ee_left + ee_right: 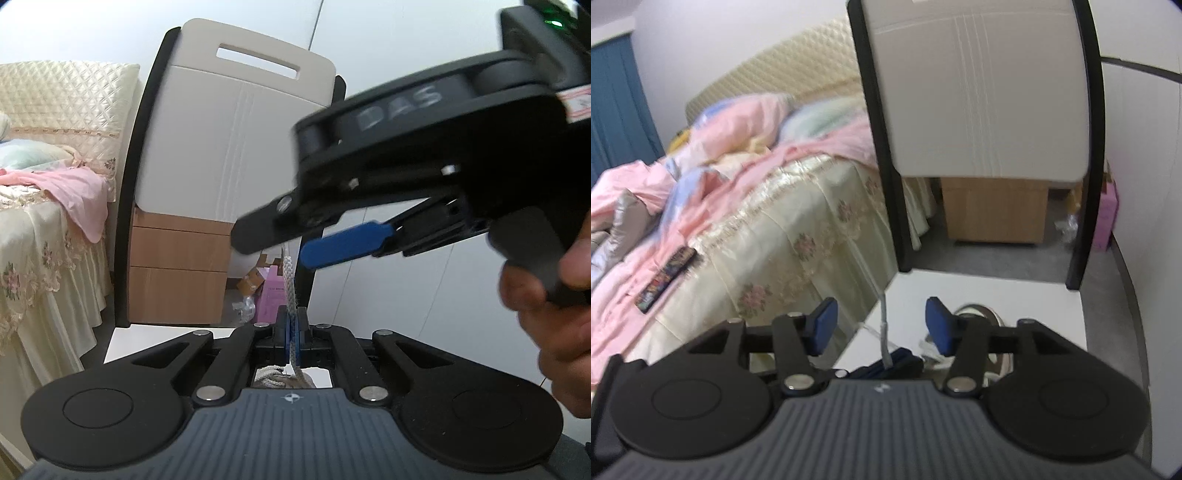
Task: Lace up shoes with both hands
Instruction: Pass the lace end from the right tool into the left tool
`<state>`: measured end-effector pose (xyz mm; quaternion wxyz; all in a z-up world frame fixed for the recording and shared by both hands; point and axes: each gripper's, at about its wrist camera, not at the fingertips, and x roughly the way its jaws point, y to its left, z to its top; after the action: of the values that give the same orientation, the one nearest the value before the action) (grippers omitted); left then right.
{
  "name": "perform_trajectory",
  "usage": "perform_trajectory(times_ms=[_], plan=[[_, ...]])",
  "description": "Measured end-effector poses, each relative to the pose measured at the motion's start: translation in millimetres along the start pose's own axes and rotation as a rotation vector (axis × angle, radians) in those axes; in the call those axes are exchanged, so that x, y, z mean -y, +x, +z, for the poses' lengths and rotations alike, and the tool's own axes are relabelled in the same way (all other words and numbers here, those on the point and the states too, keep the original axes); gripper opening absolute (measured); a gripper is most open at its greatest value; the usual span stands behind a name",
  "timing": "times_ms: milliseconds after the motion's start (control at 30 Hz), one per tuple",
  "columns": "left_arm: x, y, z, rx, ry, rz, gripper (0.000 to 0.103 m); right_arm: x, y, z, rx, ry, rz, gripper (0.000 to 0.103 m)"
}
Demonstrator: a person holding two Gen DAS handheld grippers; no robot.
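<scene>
A: What fills the far side of the room?

B: A bed (746,206) on the left, under a cream flowered cover with pink bedding heaped on it. Just right of it stands a chair (236,122) with a pale back in a black frame, and a wooden drawer unit (177,273) sits behind it on the floor.

A: And nearer?

B: A white surface (1015,291) carries the shoe (979,314). Only a pale rounded part of it shows in the right wrist view, past the right-hand pad, low and rather blurred.

A: How does the left claw stand?

B: The left claw (292,332) is clenched on the shoelace (290,284). Its blue pads meet with the grey braided cord pinched between them (the cord runs upright, rising out of the pads toward the other tool).

A: And the right claw?

B: The right claw (882,325) is released, its blue pads set well apart. The lace stands in the gap between them, touching neither pad as far as I can tell. In the left wrist view that claw reaches in from the right, above the left one, with a hand (554,306) on its grip.

A: Anything smaller?

B: A pink box (267,295) on the floor beyond the chair, and a dark patterned flat item (666,277) lying on the bed cover.
</scene>
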<state>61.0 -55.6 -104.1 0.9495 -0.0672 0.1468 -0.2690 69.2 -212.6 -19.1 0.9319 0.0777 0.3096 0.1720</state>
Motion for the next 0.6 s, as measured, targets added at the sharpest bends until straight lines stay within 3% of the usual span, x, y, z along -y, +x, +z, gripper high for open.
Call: perform_trajectory(times_ms=[33, 133, 233, 300, 433, 500, 600], plan=[[-1, 0, 1, 0.000, -0.004, 0.003, 0.003, 1, -1, -1, -0.006, -0.001, 0.002, 0.053], [-2, -2, 1, -0.002, -0.017, 0.008, 0.003, 2, 1, -5, -0.038, -0.018, -0.028, 0.034], [4, -9, 1, 0.000, -0.023, 0.007, 0.003, 7, 3, -8, -0.045, 0.015, 0.002, 0.027], [6, -10, 1, 0.000, -0.014, 0.004, 0.003, 9, 5, -9, -0.046, 0.021, 0.013, 0.014], [10, -11, 1, 0.005, 0.011, -0.001, 0.003, 13, 9, -9, -0.055, 0.051, 0.031, 0.011], [11, -10, 0, 0.005, 0.017, -0.009, 0.003, 18, 10, -9, -0.053, 0.081, 0.045, 0.002], [9, -9, 0, 0.004, 0.013, -0.004, 0.003, 20, 9, -10, -0.045, 0.084, 0.059, 0.002]])
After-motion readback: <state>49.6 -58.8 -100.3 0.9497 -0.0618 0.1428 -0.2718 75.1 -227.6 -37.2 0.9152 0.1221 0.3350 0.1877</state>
